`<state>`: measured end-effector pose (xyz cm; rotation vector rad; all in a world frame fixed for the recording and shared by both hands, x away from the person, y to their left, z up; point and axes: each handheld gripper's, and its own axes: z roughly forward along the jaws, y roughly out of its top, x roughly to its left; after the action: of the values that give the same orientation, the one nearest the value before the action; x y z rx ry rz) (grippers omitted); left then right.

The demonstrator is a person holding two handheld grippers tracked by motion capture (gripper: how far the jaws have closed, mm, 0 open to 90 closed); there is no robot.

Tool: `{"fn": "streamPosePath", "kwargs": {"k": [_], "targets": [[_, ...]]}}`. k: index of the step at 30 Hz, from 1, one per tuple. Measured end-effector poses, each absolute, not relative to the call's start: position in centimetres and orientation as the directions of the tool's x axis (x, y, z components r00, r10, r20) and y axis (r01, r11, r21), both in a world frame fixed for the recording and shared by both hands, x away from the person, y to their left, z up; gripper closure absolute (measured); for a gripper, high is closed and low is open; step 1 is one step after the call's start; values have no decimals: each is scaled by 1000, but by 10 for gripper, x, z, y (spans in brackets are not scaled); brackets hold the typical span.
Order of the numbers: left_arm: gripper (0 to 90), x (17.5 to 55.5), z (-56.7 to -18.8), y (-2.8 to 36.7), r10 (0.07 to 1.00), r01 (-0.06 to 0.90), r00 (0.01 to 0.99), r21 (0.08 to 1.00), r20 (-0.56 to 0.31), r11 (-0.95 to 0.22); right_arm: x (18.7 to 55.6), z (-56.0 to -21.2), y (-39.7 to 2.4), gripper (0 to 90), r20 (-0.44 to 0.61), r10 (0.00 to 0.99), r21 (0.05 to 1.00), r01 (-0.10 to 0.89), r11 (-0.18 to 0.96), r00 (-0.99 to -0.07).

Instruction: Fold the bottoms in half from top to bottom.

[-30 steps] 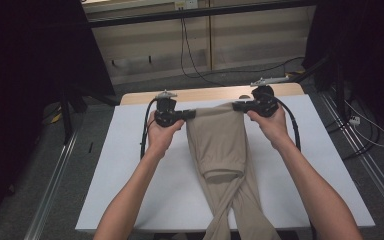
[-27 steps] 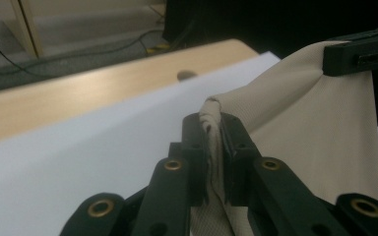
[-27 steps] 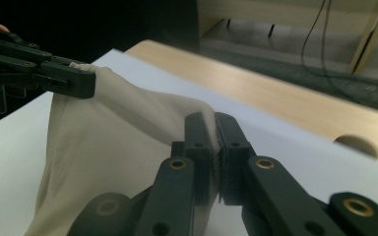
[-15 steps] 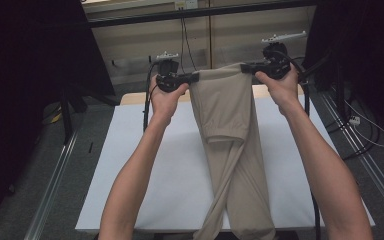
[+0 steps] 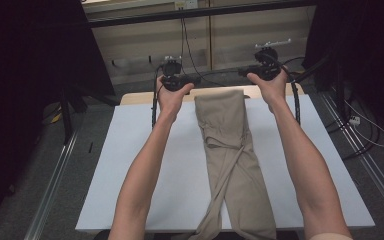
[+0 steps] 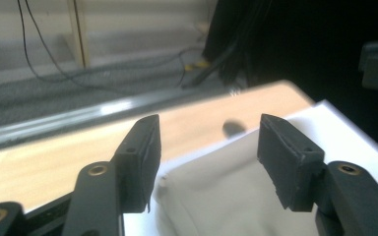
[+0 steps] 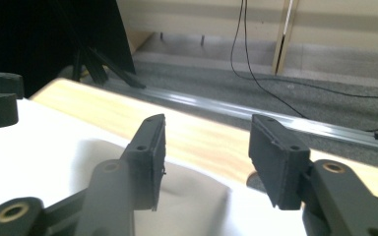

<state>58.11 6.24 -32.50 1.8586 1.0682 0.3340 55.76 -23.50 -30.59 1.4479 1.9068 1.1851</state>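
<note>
From my remote seat I look down on a table covered by a white sheet, with a strip of pale bare wood showing along its far edge. Grey carpet lies around it. Metal rails run along the floor on both sides. Behind stands a beige panelled wall with black cables hanging down it. Dark curtains close off the left and right. The lighting is dim and even.
</note>
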Motion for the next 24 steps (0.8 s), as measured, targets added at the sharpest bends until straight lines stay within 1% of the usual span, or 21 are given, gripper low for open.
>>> {"fn": "streamPosePath", "kwargs": {"k": [2,6,7,9,11,13,14,17,19,20,24], "targets": [[314,574,-334,66,780,520,598,830,-184,-203,554,-317,-236,448,133,929,832,548,84,-346],[224,556,-345,74,768,503,614,840,-182,-203,533,-334,-238,445,160,910,828,554,88,-383],[220,549,-349,76,764,499,621,841,-176,-211,526,-337,-238,446,159,903,826,555,100,-399],[177,533,-357,79,751,489,636,846,-180,-211,506,-344,-237,464,178,881,835,540,100,-438],[177,514,-366,81,729,462,660,864,-184,-200,489,-352,-236,491,209,860,834,544,90,-465],[166,496,-374,83,715,453,676,865,-179,-213,470,-361,-232,497,187,845,830,541,136,-501],[159,485,-380,85,705,450,684,869,-187,-207,461,-365,-230,506,192,836,829,541,142,-514],[140,463,-391,89,682,454,707,859,-185,-237,431,-378,-225,545,200,804,823,542,173,-561],[139,447,-399,95,665,464,726,839,-177,-283,414,-385,-221,569,204,784,815,546,196,-586],[144,440,-401,98,667,475,724,828,-175,-299,402,-389,-218,571,192,775,807,546,225,-603],[137,411,-406,110,666,483,724,820,-177,-307,369,-403,-210,609,220,728,793,554,254,-649]]}}
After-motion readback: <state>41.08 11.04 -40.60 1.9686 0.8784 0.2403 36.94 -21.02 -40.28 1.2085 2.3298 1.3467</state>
